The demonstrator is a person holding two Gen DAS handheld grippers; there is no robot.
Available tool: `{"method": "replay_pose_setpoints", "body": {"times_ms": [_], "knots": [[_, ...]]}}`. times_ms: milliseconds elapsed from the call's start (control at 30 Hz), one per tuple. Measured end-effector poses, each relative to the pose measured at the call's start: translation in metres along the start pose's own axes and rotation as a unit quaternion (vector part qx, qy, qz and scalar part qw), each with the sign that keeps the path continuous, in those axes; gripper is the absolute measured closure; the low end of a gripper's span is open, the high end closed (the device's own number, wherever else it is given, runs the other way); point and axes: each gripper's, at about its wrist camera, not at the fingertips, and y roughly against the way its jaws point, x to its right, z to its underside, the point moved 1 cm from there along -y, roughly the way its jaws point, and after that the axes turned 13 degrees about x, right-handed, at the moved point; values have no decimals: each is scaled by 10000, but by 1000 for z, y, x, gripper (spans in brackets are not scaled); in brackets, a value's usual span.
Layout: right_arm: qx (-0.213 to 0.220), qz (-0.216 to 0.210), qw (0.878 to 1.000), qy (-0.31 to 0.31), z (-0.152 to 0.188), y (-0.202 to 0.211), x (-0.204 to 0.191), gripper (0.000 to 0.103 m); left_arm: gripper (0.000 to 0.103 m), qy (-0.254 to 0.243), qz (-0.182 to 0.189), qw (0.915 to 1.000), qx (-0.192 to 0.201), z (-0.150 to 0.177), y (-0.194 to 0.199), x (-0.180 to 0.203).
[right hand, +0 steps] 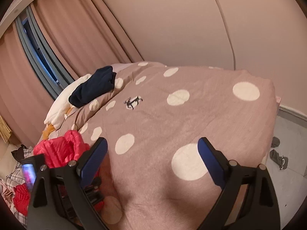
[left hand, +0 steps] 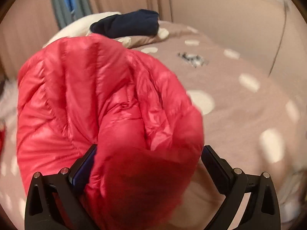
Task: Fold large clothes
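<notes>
1. The left gripper [left hand: 148, 150] has its jaws spread wide. A bunched fold of the red puffer jacket [left hand: 92, 95] bulges up between them; the cloth lies against the left pad, while a gap shows beside the right pad, so nothing is pinched.
2. The jacket lies in a rumpled heap on the bed [left hand: 239, 115], near its left edge as the left wrist camera sees it, on top of the pinkish-brown cover with white dots.
3. The right gripper [right hand: 152, 143] hangs over the bed with its jaws wide apart and only the dotted cover between them.
4. In the right wrist view the jacket [right hand: 61, 147] sits just beside that gripper's left finger, at the bed's left edge.
5. A folded dark navy garment [right hand: 94, 85] rests at the far left corner of the bed, partly on a cream blanket [right hand: 63, 103].
6. Pink curtains [right hand: 73, 28] hang beyond that far corner.
</notes>
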Motion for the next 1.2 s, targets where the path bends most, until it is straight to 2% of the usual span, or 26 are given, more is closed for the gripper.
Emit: {"method": "replay_pose_setpoints", "body": {"times_ms": [67,133,167,267,300,367,400,433,500,567,600,633,700,767,800,867,933,1033,1167,1200], "knots": [[58,-3,10000,37,-5,5,-2,7,2,560,208,9980,202,-9,29,-10],[113,-22,9999,-20,-10,13,-3,5,2,852,417,9940,552,-18,63,-16],[134,-57,9999,-87,-12,18,-3,5,2,904,543,9920,697,-21,78,-17],[109,-143,9997,-168,-14,27,-10,3,2,872,1283,9801,1236,-30,132,-19],[91,-204,9996,-145,-13,30,-15,3,2,829,1289,9787,1366,-30,149,-22],[48,-355,9993,-73,-12,34,-29,3,2,751,912,9759,1836,-31,185,-37],[48,-425,9991,-49,-11,36,-35,2,2,788,515,9726,2125,-29,200,-52],[63,-540,9985,10,-9,39,-46,2,2,834,61,9715,2218,-29,203,-64],[70,-776,9969,135,-6,43,-69,1,2,1054,-595,9689,2158,-24,203,-95],[14,-1221,9919,357,-1,46,-106,0,2,1698,-1087,9636,1758,-11,189,-142],[-4,-1367,9895,471,2,46,-124,0,2,2024,-1207,9590,1571,-4,182,-163],[-14,-1489,9872,576,5,46,-140,0,2,2543,-1124,9491,1477,8,176,-192],[-71,-1817,9798,830,13,47,-181,0,2,3143,-935,9326,1505,30,173,-229],[-92,-2069,9733,994,19,49,-214,1,2,3312,-1303,9237,1421,42,171,-256],[-33,-2188,9693,1120,22,52,-234,1,2,3266,-1635,9203,1403,47,172,-268],[111,-2330,9620,1419,29,55,-266,1,2,3204,-1995,9152,1414,54,171,-286],[140,-2439,9540,1736,38,50,-300,1,2,3322,-2101,9091,1380,64,171,-306],[-81,-2435,9501,1950,53,25,-329,1,2,3500,-2202,9012,1300,69,161,-323],[-193,-2286,9489,2167,66,-16,-345,4,2,3461,-2256,9025,1217,66,157,-333],[-176,-2070,9474,2436,72,-32,-348,14,2,3477,-2220,9029,1207,67,155,-333]]}}
